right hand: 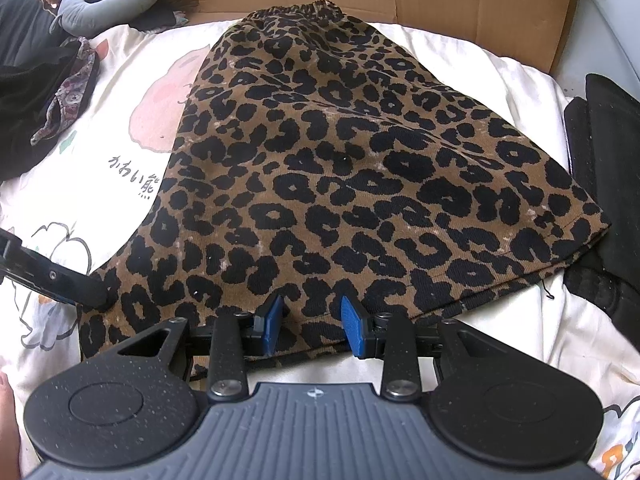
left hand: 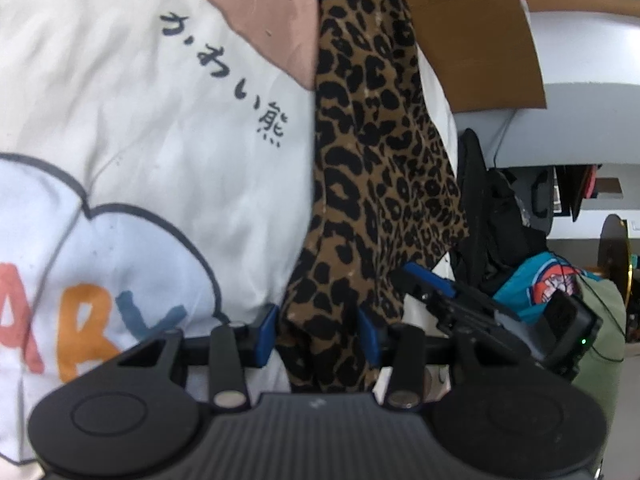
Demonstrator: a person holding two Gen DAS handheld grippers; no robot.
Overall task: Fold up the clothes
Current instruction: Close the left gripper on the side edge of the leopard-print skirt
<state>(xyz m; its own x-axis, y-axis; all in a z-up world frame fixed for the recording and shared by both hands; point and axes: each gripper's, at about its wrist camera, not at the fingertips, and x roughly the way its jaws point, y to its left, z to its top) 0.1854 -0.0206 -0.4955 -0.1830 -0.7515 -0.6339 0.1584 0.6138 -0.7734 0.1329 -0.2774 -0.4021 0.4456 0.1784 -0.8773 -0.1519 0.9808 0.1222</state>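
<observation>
Left wrist: left claw (left hand: pixel 318 338) pinching leopard skirt (left hand: pixel 360 152) hem.

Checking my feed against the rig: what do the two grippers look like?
Both match: the left gripper and the right gripper have blue ribbed pads on black fingers, black linkage bars with silver pins, and a grey ribbed body flanked by round black discs.

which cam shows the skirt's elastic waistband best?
Right wrist: the leopard skirt lies spread on the printed sheet, gathered waistband visible at the far end. Left wrist shows only a bunched hem section, no waistband.
</observation>
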